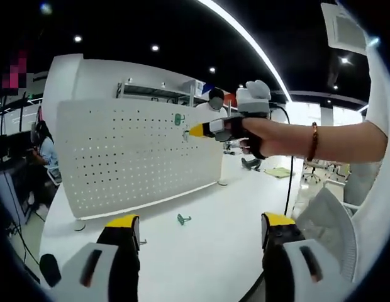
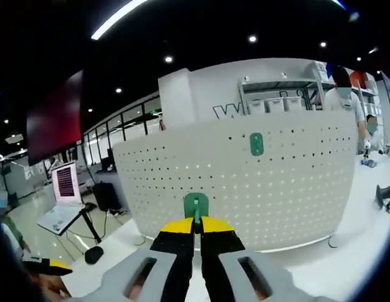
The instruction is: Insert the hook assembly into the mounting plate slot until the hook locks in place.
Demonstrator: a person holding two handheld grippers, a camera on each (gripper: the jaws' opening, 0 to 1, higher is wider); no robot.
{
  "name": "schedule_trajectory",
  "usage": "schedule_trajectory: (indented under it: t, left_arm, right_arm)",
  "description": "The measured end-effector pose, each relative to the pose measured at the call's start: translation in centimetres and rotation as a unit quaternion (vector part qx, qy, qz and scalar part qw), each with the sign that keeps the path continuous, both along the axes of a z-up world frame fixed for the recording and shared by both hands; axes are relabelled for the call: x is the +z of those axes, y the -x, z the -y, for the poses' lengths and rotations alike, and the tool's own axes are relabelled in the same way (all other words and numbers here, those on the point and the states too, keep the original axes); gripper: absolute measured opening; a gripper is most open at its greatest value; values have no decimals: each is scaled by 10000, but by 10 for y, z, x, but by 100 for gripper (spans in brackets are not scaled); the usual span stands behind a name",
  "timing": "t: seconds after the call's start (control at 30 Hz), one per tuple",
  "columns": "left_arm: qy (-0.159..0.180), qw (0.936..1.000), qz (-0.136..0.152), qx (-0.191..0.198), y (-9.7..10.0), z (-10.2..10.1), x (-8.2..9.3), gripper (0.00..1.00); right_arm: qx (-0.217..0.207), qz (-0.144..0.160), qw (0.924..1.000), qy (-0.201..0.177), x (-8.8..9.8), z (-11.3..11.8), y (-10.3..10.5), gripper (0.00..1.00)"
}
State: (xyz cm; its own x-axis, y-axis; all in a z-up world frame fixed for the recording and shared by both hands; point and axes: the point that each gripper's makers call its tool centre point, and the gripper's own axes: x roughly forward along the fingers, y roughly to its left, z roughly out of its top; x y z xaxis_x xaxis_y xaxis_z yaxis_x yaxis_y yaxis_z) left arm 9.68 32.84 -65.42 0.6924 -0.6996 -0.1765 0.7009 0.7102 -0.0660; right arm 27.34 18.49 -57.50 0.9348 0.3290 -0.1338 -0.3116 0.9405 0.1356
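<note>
A green hook [image 2: 196,205] is pinched between the pressed-together jaws of the right tool [image 2: 196,234], held in front of the white pegboard [image 2: 289,189]. A second green hook [image 2: 256,144] already hangs on the board, and a third [image 1: 183,219] lies on the white worktop [image 1: 201,251]. The left tool [image 1: 202,228] hovers spread and empty above the worktop.
</note>
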Motion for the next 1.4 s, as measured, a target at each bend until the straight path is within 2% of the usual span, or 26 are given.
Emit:
schedule_trajectory:
  t: [0.17, 0.3, 0.57, 0.87, 1.2, 1.4]
  left_arm:
    - [-60, 10000, 11, -25, 0, 1, -1, 84]
    - [13, 10000, 33, 25, -1, -1, 0, 85]
    - [-58, 10000, 0, 13, 1, -3, -2, 90]
    - [-46, 9998, 84, 152, -3, -10, 4, 91]
    - [-14, 9999, 35, 133, -3, -11, 3, 91]
    - [12, 9999, 2, 156, -5, -12, 2, 92]
  right_arm:
    - [-118, 117, 9996, 207, 8, 5, -7, 1]
    - [-244, 241, 9991, 243, 15, 10, -14, 1]
    - [-371, 370, 9981, 310, 27, 15, -29, 1]
    - [-647, 481, 9964, 270, 42, 25, -47, 1]
    - [-730, 630, 9939, 536, 51, 23, -62, 1]
    - [-853, 683, 9925, 549, 58, 24, -74, 1]
